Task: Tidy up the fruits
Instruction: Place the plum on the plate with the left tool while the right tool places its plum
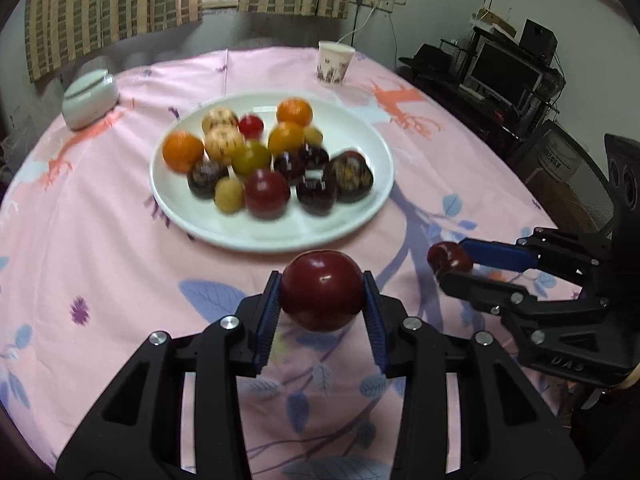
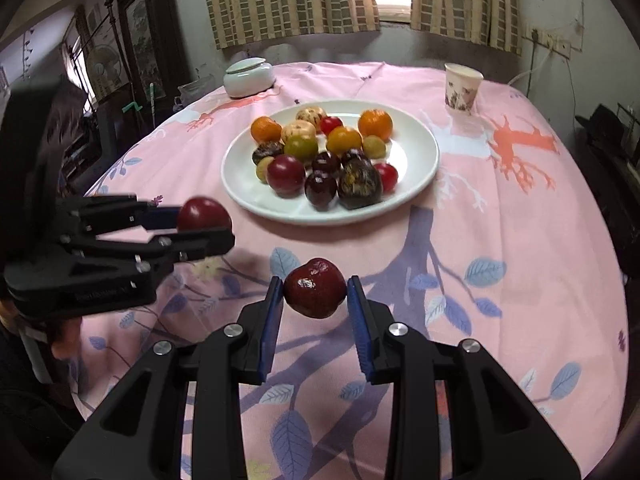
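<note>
A white plate (image 1: 360,220) (image 2: 416,176) sits mid-table with several fruits: oranges, dark plums, red and yellow-green ones. My left gripper (image 1: 322,296) is shut on a large dark red plum (image 1: 322,294), held above the cloth in front of the plate; it also shows in the right wrist view (image 2: 204,214). My right gripper (image 2: 315,290) is shut on a smaller dark red cherry-like fruit (image 2: 315,288), to the right of the left gripper; this fruit shows in the left wrist view (image 1: 448,259).
A pink patterned cloth (image 1: 100,240) covers the round table. A paper cup (image 1: 334,62) (image 2: 462,86) stands behind the plate on the right. A white lidded jar (image 1: 90,98) (image 2: 248,76) stands at the back left. A desk with a monitor (image 1: 504,68) is beyond the table's right edge.
</note>
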A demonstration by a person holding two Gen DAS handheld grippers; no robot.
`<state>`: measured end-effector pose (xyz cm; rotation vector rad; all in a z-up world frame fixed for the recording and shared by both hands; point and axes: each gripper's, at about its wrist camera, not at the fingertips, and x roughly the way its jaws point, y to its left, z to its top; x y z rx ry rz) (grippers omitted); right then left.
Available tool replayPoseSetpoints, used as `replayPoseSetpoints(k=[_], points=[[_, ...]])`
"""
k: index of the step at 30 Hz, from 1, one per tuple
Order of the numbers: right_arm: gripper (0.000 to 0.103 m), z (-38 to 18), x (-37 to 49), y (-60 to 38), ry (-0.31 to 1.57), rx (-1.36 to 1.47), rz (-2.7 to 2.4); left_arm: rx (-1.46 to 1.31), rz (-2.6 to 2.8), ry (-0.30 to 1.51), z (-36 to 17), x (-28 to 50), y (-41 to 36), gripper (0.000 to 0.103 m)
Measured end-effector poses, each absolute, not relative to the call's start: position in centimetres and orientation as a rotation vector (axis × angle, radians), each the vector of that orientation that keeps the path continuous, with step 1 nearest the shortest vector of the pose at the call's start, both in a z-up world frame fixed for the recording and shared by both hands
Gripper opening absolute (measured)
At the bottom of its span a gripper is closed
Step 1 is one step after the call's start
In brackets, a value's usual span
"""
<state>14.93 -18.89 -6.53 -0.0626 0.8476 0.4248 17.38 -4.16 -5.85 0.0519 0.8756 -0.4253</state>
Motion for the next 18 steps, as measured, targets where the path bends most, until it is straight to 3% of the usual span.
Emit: replayPoseSetpoints(k=[8, 18], points=[[0.033, -3.4, 22.0, -17.3, 0.813, -0.061, 0.469, 0.057, -0.302, 0.804, -0.4, 26.9, -5.6, 0.04], [0.033, -6.1, 31.2, -19.0, 0.853, -0.032, 0.338, 0.021, -0.279, 0.871, -2.3, 37.5, -8.1, 0.041]])
